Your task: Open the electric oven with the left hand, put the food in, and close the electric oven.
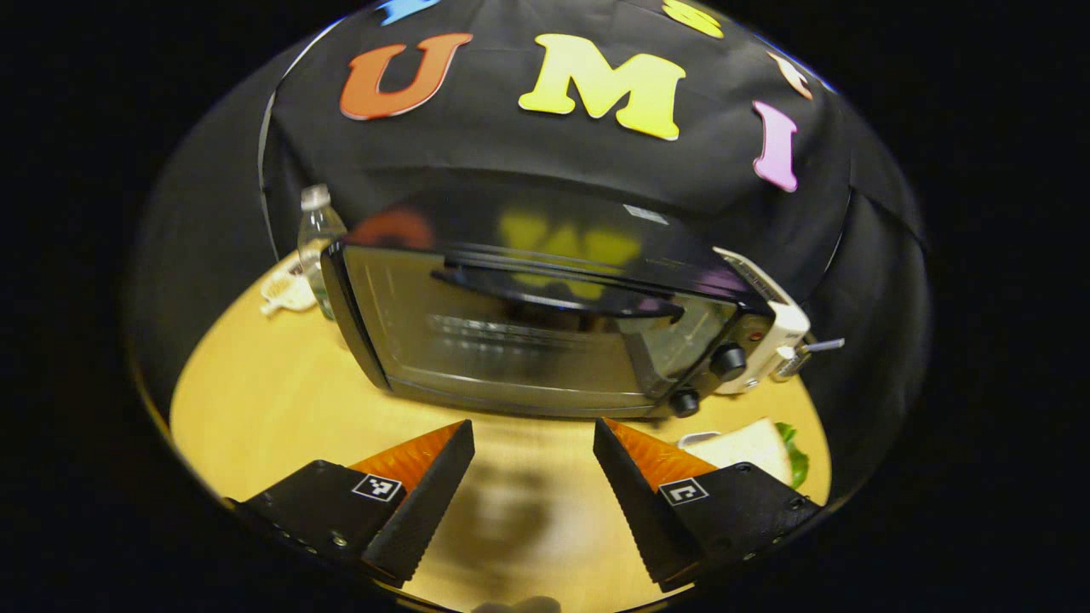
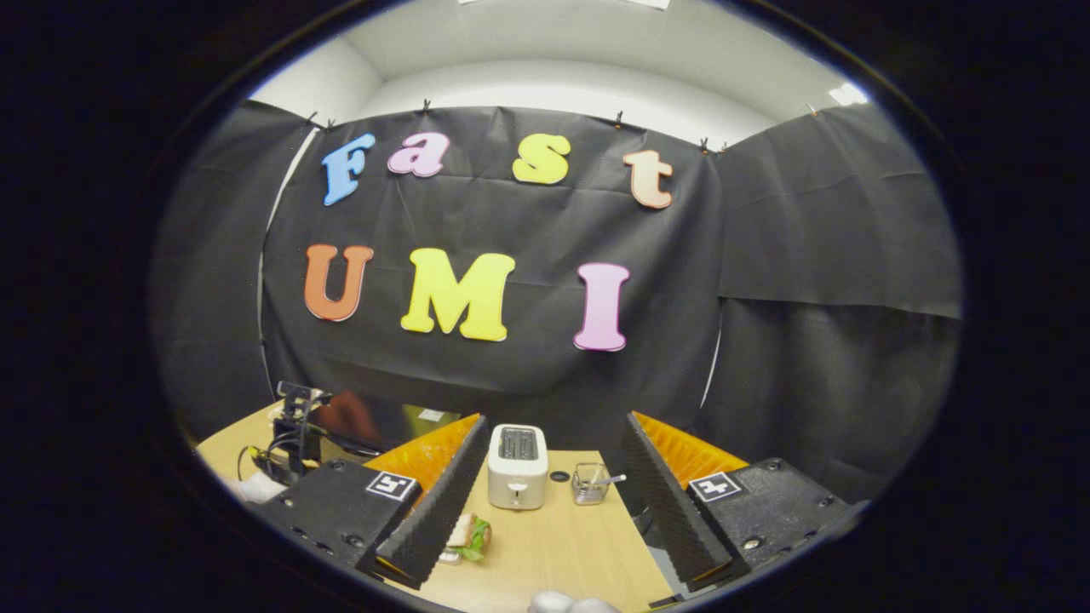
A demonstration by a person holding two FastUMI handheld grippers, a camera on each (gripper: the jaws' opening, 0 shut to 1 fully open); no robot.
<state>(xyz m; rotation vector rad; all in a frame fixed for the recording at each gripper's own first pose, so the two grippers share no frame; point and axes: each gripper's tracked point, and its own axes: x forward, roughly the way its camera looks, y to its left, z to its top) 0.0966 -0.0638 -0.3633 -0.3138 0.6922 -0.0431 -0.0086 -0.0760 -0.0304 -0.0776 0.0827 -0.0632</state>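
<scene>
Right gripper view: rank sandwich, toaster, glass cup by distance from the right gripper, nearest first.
From the right gripper:
1. Sandwich, low on the table by the left-side finger.
2. Toaster, centred between the fingers, farther back.
3. Glass cup, just right of the toaster; depth looks about equal, so 2 and 3 are too close to call.

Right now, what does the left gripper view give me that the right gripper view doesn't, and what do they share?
Left gripper view: the oven door shut, its handle and two knobs, a water bottle, with the open left gripper ahead of it.

Right gripper view: the toaster's slots, a glass cup, the open right gripper.

Shared: toaster, sandwich, wooden table.
</scene>
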